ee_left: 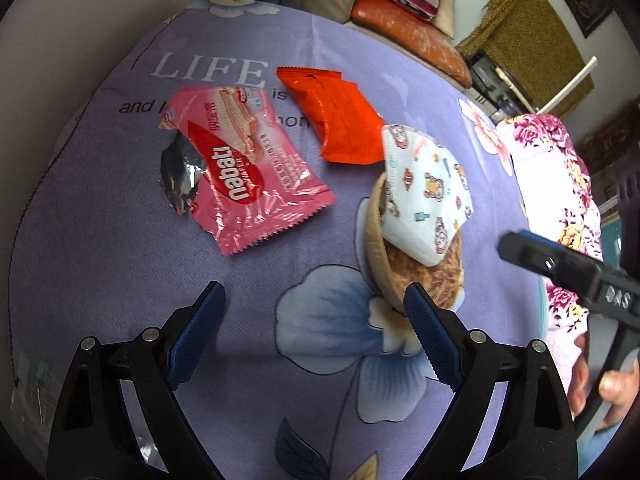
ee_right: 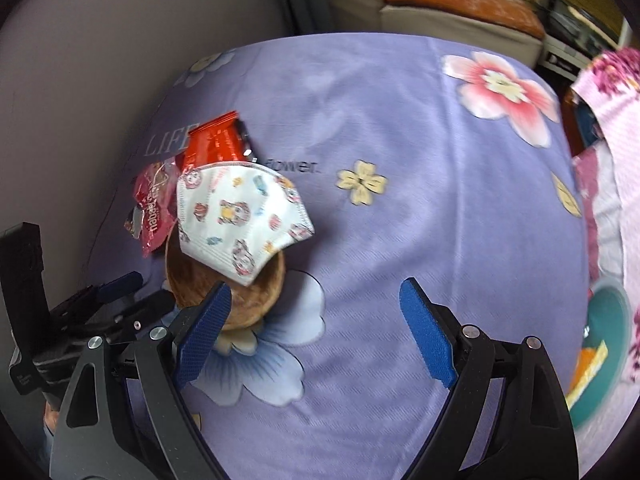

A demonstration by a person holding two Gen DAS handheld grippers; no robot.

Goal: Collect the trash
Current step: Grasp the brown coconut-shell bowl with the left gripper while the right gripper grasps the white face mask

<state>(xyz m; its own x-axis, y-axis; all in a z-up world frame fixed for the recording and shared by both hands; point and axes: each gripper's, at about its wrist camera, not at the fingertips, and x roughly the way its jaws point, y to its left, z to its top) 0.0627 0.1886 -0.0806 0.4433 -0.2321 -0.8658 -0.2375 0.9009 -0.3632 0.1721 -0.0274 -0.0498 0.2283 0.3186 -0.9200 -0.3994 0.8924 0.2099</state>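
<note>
Woven basket (ee_left: pixel 384 268) at 4 o'clock topped by cartoon-print face mask (ee_left: pixel 426 196), Nabati wafer wrapper (ee_left: pixel 244 172) and orange packet (ee_left: pixel 334 118) left outside at 11 o'clock, left gripper (ee_left: pixel 314 312) and right gripper (ee_right: pixel 316 312) both held spread, nothing pinched

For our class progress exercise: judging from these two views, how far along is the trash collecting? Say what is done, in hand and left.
Done: the printed face mask lies across the rim of the woven basket, only partly in. In hand: nothing; the left gripper and right gripper are both open and empty. Left: the pink wafer wrapper and the orange wrapper lie on the purple tablecloth.
</note>
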